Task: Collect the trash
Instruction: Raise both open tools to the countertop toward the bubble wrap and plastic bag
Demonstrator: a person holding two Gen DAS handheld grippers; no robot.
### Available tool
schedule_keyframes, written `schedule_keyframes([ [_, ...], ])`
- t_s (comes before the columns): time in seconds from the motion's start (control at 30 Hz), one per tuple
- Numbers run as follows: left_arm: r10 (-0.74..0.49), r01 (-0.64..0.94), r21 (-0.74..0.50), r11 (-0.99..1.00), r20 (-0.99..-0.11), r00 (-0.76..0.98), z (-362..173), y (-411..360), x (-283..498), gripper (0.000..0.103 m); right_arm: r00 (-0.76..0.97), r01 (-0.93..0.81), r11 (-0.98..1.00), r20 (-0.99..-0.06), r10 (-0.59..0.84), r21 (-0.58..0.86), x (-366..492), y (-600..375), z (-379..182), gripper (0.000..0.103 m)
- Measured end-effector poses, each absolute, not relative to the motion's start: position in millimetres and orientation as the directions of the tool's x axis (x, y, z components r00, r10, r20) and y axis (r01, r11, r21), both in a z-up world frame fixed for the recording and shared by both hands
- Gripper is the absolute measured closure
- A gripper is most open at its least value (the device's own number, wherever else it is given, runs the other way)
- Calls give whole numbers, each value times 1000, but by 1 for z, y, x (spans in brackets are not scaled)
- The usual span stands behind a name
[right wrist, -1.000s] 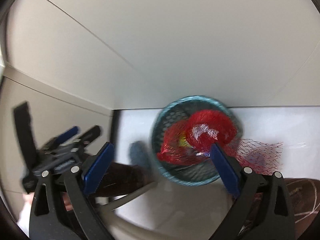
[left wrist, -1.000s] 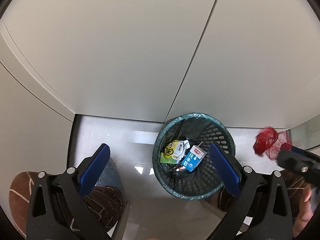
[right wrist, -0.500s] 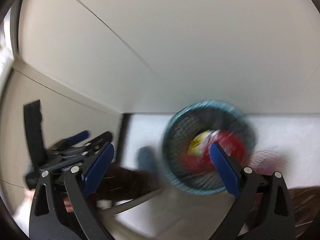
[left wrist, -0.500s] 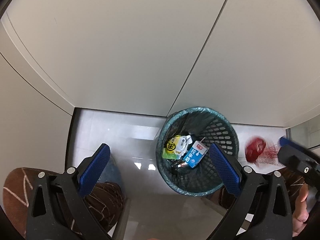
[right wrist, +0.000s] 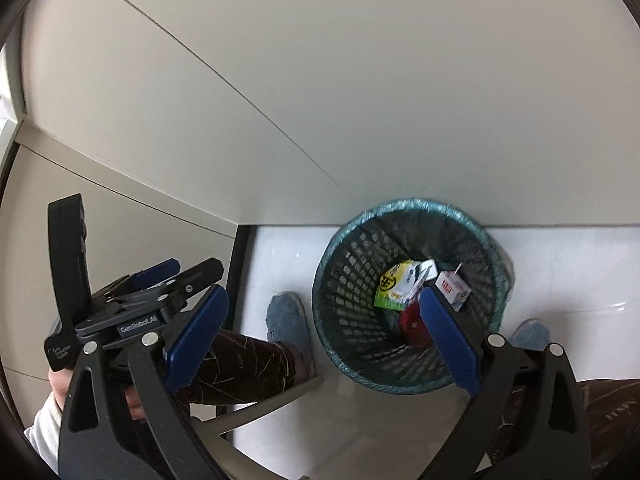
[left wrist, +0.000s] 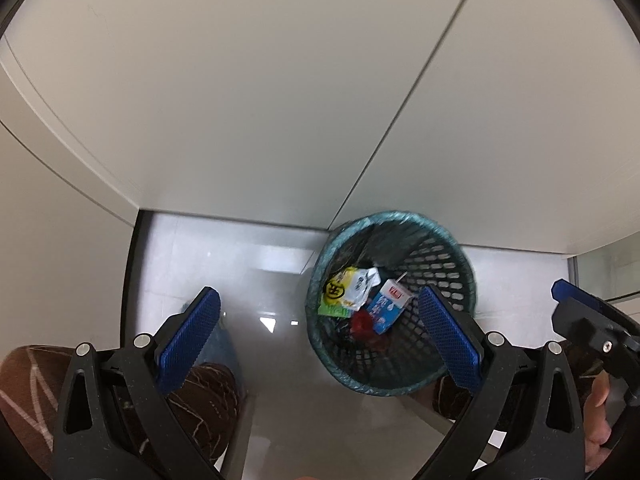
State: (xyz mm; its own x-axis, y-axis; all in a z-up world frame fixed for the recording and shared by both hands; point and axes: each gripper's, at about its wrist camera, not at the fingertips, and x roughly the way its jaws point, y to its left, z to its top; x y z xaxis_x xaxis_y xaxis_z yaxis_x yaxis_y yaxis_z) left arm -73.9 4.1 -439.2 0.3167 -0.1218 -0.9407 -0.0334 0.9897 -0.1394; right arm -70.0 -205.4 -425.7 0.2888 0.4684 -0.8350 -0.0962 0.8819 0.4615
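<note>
right wrist | round mesh bin (right wrist: 348,280); crumpled red net (right wrist: 412,322); boxy carton (right wrist: 452,290)

A wastebasket (left wrist: 394,304) is set on the floor (left wrist: 256,280) against the wall (left wrist: 240,80). Inside, a carton (left wrist: 387,306) is lodged at 3 o'clock of a wrapper (left wrist: 347,288), with netting (left wrist: 362,322) at 6 o'clock.

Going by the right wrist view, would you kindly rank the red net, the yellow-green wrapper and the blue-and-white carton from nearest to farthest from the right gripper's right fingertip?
1. red net: low in the bin, right against that fingertip of the right gripper.
2. yellow-green wrapper: up and left of it.
3. blue-and-white carton: up and right, roughly level with the wrapper; too close to call.
</note>
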Motion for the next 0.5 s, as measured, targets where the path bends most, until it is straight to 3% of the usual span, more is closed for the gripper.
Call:
schedule_keyframes([
  [0.17, -116, 8, -122, 992, -913, 391, -375, -3, -89, 6, 401, -98, 940, -851, 339, 328, -78, -207, -365, 10],
  [0.5, -105, 26, -110, 994, -807, 581, -193, -4, -125, 6, 649, -170, 960, -707, 280, 224, -97, -232, -184, 10],
])
